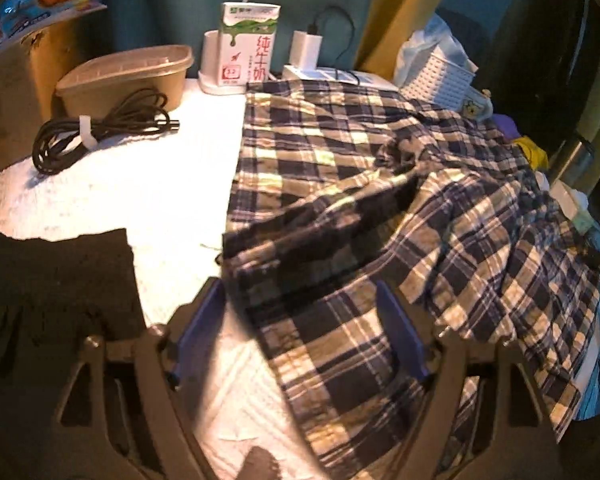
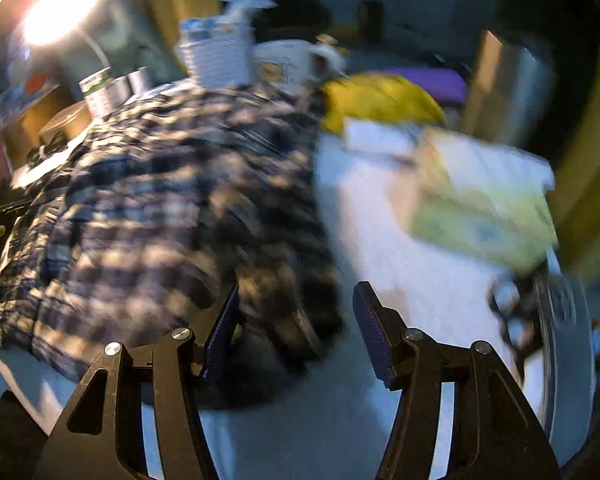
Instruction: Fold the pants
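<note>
The plaid pants (image 1: 352, 200) lie spread and rumpled over a white table (image 1: 148, 184), dark blue and cream checks. My left gripper (image 1: 300, 292) is open, its blue pads on either side of the near cloth edge, with a pant leg running between the fingers. In the blurred right wrist view the same pants (image 2: 160, 208) fill the left half. My right gripper (image 2: 296, 304) is open over the pants' right edge, where cloth meets the white table (image 2: 400, 264).
A coiled black cable (image 1: 96, 132), a brown tub (image 1: 128, 76), a milk carton (image 1: 248, 44), a charger (image 1: 306, 50) and a white basket (image 1: 436, 76) line the table's far side. A yellow cloth (image 2: 380, 100) and a green-yellow box (image 2: 484, 208) sit right of the pants.
</note>
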Motion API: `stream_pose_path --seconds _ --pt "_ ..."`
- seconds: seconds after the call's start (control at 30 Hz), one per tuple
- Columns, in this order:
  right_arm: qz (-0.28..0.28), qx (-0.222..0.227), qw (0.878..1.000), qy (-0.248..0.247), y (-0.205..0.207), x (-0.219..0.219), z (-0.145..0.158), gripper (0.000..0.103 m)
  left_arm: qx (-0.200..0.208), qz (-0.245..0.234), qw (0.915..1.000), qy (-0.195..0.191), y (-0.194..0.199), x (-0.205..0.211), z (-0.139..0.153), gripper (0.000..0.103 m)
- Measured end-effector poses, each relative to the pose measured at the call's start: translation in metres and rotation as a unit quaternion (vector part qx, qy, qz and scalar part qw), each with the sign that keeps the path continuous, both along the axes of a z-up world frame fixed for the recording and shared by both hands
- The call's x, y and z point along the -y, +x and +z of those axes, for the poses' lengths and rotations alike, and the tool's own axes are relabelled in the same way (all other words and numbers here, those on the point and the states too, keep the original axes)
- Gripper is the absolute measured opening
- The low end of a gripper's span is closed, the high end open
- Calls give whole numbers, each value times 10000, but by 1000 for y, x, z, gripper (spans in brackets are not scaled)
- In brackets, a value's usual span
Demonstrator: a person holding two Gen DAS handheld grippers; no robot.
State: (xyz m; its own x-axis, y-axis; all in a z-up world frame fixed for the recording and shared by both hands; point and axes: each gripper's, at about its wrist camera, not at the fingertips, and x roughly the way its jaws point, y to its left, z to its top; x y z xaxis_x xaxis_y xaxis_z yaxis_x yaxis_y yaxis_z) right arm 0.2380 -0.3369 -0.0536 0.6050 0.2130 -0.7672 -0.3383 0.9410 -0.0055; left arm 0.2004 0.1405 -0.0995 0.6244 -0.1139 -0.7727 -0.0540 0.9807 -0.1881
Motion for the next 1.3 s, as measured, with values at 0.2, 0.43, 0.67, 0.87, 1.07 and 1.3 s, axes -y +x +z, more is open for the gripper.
stream_pose_path --seconds 0.2,0.43,0.67,0.87,1.07,1.3 --pt "-37 -78 9977 667 -15 18 -16 61 -202 3 9969 765 9 20 -3 79" --pt "-22 148 9981 595 -28 14 -10 21 -234 83 9985 478 -9 21 10 79" --pt "-262 489 9972 511 -60 31 17 21 139 -225 9995 172 -81 62 39 79" --pt "-517 343 9979 180 -72 40 -3 21 -145 -681 9976 43 -131 105 17 79" --pt "-600 334 9971 339 -73 40 -2 20 -236 -1090 9934 259 -166 125 14 79" --pt "-539 353 9976 268 -77 35 0 20 -163 -1183 9897 784 -183 136 3 80"
